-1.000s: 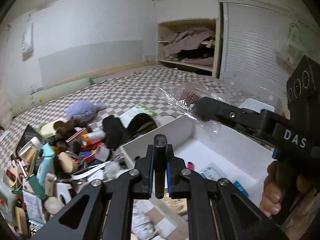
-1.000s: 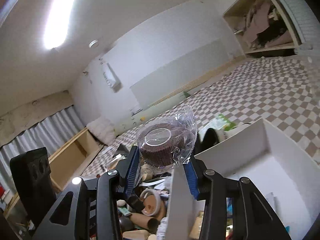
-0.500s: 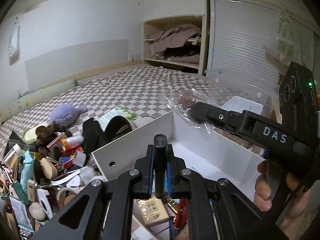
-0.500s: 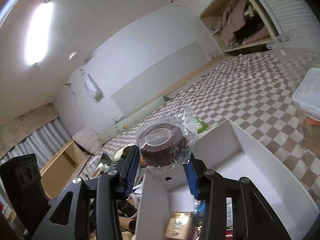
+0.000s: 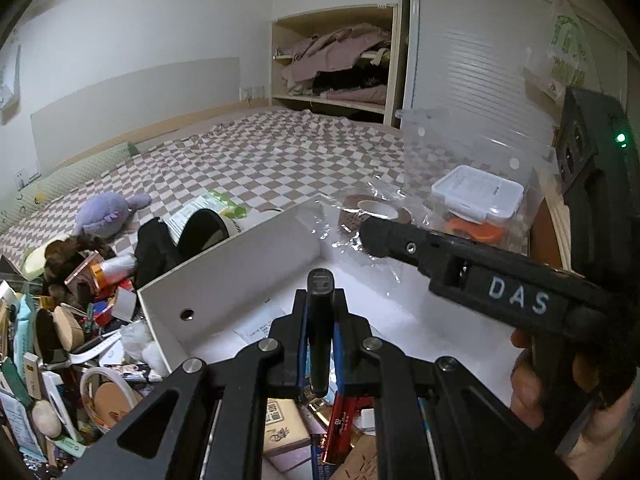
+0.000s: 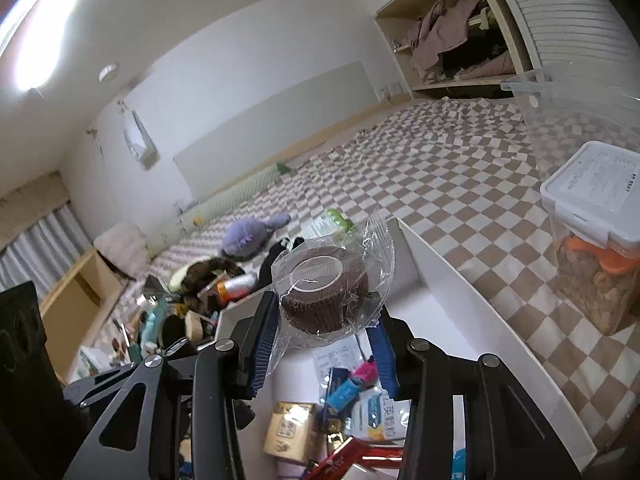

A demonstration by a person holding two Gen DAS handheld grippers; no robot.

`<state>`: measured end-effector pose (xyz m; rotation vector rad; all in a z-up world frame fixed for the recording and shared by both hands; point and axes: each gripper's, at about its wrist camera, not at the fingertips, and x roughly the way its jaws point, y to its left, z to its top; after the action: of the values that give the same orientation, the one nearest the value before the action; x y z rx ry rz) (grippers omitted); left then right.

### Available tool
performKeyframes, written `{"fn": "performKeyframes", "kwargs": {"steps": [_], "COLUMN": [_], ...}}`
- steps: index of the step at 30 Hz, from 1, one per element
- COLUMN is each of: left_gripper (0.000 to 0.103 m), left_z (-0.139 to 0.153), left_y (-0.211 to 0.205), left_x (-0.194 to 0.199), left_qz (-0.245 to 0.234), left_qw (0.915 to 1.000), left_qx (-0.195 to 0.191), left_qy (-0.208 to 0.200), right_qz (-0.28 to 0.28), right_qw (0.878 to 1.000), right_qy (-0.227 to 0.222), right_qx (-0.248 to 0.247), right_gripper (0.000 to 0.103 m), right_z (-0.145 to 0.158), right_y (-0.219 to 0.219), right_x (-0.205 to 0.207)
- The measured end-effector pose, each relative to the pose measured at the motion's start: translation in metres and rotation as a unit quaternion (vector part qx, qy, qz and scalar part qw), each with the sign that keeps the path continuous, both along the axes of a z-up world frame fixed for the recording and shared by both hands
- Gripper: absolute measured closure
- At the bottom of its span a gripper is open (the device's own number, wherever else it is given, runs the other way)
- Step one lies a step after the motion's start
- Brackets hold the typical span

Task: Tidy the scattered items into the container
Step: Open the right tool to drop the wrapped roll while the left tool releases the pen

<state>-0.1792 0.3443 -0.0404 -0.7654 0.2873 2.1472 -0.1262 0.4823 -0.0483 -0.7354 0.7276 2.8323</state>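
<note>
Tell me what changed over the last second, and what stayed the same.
Both grippers swung from the clutter pile to above the white box. The right gripper carried the wrapped brown roll over the box's inside; the left gripper brought its slim black stick. Unchanged: both grips hold, nothing released, pile undisturbed.

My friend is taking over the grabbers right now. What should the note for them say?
Left gripper: shut on a thin black stick, held over the white box.
Right gripper: shut on a brown tape roll in clear wrap, also above the box.
Done: some small packets and boxes already lie inside the white box.
Left: let go of both things into the box, then fetch the pile of clutter beside it, the purple plush toy and the black cloth on the checkered cover.
</note>
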Motion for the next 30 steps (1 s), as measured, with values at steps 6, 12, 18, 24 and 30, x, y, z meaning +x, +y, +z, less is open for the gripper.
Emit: {"fn": "performKeyframes", "kwargs": {"steps": [6,12,18,24,30], "left_gripper": [0.092,0.092,0.092,0.092,0.092], "left_z": [-0.01,-0.021,-0.028,-0.028,-0.027], "left_y": [0.008,0.012,0.011,0.009,0.009], "left_x": [-0.002,-0.003,-0.007,-0.017,-0.026], "left_qz": [-0.001,0.003,0.009,0.022,0.035], "left_qw": [0.9998,0.9994,0.9989,0.9986,0.998], "left_qx": [-0.013,-0.028,-0.035,-0.039,-0.046], "left_qy": [-0.013,-0.023,-0.029,-0.028,-0.025], "right_qz": [0.009,-0.004,-0.025,-0.035,-0.039], "right_qw": [1.0,0.997,0.994,0.996,0.996], "right_qy": [-0.013,-0.059,-0.091,-0.079,-0.083], "right_qx": [0.014,0.041,0.048,0.025,0.025], "right_gripper": [0.059,0.059,0.036,0.026,0.026], "right_z": [-0.001,-0.008,-0.016,-0.014,-0.016], "right_y": [0.0,0.003,0.006,0.014,0.016], "right_x": [0.0,-0.005,-0.009,-0.002,-0.002]}}
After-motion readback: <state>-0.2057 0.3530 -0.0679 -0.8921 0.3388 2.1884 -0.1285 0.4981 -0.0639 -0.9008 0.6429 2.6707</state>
